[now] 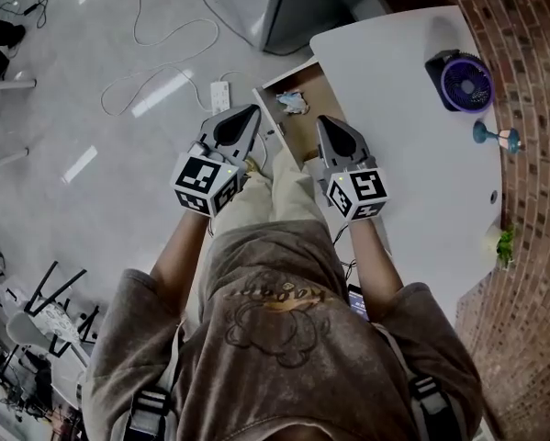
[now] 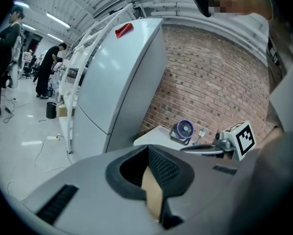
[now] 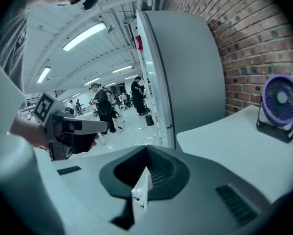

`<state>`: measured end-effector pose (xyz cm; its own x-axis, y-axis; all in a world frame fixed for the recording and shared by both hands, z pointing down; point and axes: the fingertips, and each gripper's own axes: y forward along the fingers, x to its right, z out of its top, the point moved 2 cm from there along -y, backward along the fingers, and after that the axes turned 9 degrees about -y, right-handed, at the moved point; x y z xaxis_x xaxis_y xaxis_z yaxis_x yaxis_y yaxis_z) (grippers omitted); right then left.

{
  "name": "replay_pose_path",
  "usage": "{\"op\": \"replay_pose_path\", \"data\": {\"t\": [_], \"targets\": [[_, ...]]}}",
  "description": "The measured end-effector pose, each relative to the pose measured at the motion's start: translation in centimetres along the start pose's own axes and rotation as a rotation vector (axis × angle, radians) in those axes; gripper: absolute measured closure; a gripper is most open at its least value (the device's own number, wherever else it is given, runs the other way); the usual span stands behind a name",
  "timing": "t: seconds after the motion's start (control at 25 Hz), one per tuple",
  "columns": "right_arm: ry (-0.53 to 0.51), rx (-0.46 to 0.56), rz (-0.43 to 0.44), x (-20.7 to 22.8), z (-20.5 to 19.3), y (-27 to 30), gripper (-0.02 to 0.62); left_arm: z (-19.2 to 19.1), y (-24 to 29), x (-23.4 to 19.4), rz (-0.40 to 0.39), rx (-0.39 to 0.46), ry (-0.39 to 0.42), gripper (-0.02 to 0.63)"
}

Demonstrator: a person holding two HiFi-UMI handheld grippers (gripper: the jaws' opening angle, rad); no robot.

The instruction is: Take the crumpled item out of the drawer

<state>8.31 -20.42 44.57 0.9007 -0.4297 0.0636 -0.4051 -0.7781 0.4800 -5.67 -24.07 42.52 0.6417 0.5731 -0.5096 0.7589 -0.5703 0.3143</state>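
Both tongs are pressed together with nothing between them: the left gripper [image 1: 252,110] and the right gripper [image 1: 323,120] each show jaws meeting at the tips. I hold them either side of the open drawer [image 1: 297,131] in the white table [image 1: 412,136]. The crumpled item [image 1: 293,102] lies in the drawer's end farthest from me, touched by neither gripper.

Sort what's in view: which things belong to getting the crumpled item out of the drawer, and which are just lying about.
For the job:
crumpled item
drawer, open
left tongs, shut
right tongs, shut

Lying about:
purple fan on the table
small plant
power strip on the floor
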Motion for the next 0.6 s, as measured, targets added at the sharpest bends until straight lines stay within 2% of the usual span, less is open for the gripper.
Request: {"op": "replay_pose_path", "data": {"t": [0.6], "targets": [[-0.036, -0.020, 0.051, 2.3, -4.7, 6.1, 0.597, -4.1, 5.5, -4.0, 0.024, -0.002, -0.014, 0.598]]}}
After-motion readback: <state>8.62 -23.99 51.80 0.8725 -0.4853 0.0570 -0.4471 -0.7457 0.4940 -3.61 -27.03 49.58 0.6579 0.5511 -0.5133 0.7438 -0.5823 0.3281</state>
